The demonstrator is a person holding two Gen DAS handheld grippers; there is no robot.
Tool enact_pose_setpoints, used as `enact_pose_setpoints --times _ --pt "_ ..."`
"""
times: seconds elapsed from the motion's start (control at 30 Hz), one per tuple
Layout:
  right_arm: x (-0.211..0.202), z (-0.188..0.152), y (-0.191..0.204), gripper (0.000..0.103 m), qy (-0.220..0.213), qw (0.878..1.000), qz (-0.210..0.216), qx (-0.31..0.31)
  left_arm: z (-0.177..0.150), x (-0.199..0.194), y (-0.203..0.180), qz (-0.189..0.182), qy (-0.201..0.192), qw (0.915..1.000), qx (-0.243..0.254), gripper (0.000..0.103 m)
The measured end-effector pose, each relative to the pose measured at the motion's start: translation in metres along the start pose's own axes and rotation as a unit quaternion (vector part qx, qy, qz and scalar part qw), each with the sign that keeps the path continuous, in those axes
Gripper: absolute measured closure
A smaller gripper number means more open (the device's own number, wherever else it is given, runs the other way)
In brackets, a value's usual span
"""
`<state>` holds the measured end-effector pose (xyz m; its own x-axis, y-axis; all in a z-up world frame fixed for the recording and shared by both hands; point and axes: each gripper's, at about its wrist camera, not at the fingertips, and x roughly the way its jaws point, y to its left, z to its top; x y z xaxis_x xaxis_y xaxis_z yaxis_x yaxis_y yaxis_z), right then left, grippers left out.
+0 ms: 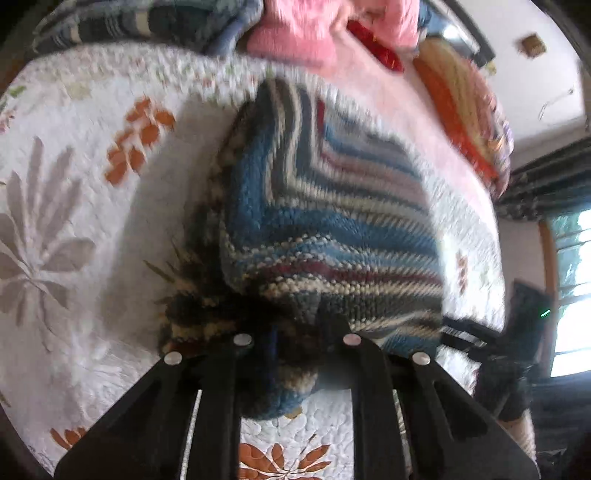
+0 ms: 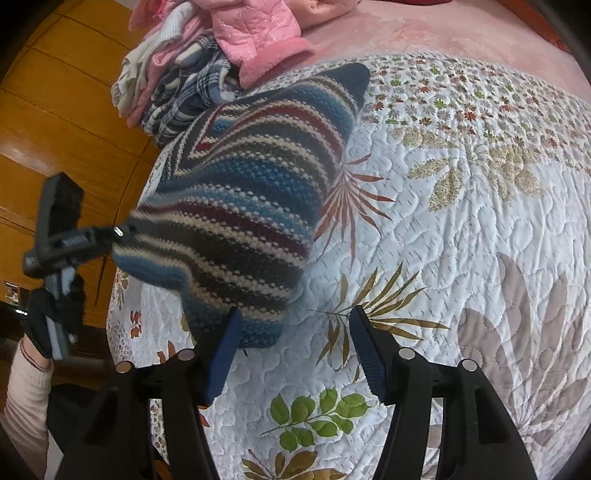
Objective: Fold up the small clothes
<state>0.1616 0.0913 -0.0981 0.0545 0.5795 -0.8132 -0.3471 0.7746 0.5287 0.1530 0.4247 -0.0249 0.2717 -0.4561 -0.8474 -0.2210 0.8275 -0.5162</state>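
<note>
A striped knitted garment (image 1: 325,221) in blue, cream, maroon and grey lies partly lifted over the white floral quilt (image 1: 74,155). My left gripper (image 1: 295,332) is shut on a bunched near edge of the knit, which fills the gap between its fingers. In the right wrist view the same garment (image 2: 251,192) hangs in a raised fold, pulled up at its left edge by the left gripper (image 2: 118,230). My right gripper (image 2: 295,328) is open just above the quilt (image 2: 461,240), with the knit's lower corner beside its left finger (image 2: 225,354) and nothing between the pads.
A pile of clothes sits at the quilt's far edge: a pink quilted jacket (image 2: 258,37) and a plaid garment (image 2: 188,85). A pink blanket (image 2: 424,33) lies behind. A wooden wardrobe (image 2: 55,110) stands beyond the bed's left side. A window (image 1: 572,295) is at the right.
</note>
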Motion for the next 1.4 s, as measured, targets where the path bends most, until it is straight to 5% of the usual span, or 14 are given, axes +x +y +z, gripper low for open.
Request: enact_pose_setpoints --times 0.13,0.27,0.43,0.87,0.93,0.97,1.1,1.27,1.4 --pt "-0.001 -0.001 0.005 0.042 -0.003 1.0 0.01 -0.001 0.002 -0.026 0.018 0.005 -0.017 0.9997 0.014 0.09" --pt "0.005 0.0 0.012 0.041 0.003 1.0 0.03 0.006 -0.011 0.016 0.034 0.031 0.034 0.9987 0.024 0.089" --pt "0.013 0.002 0.016 0.038 0.002 0.998 0.054 0.028 -0.015 0.04 0.021 0.07 0.047 0.9935 0.076 0.087" --pt "0.039 0.013 0.022 0.038 0.017 0.992 0.107 0.065 -0.011 0.03 0.017 0.066 0.035 0.9942 0.078 0.077" --pt "0.043 0.013 0.029 0.044 0.025 0.993 0.097 0.055 -0.012 0.03 0.019 0.066 0.036 0.9941 0.079 0.076" --pt "0.045 0.013 0.03 0.055 0.031 0.994 0.087 0.053 -0.012 0.032 0.02 0.066 0.038 0.994 0.078 0.075" --pt "0.057 0.009 0.039 0.061 0.048 0.998 0.027 0.025 -0.015 0.042 0.026 0.065 0.048 0.993 0.086 0.075" --pt "0.063 0.007 0.038 0.061 0.053 0.998 0.017 0.026 -0.017 0.043 0.029 0.055 0.046 0.9941 0.081 0.075" --pt "0.055 0.005 0.033 0.054 0.052 0.998 0.035 0.029 -0.014 0.034 0.027 0.03 0.044 0.9962 0.068 0.064"
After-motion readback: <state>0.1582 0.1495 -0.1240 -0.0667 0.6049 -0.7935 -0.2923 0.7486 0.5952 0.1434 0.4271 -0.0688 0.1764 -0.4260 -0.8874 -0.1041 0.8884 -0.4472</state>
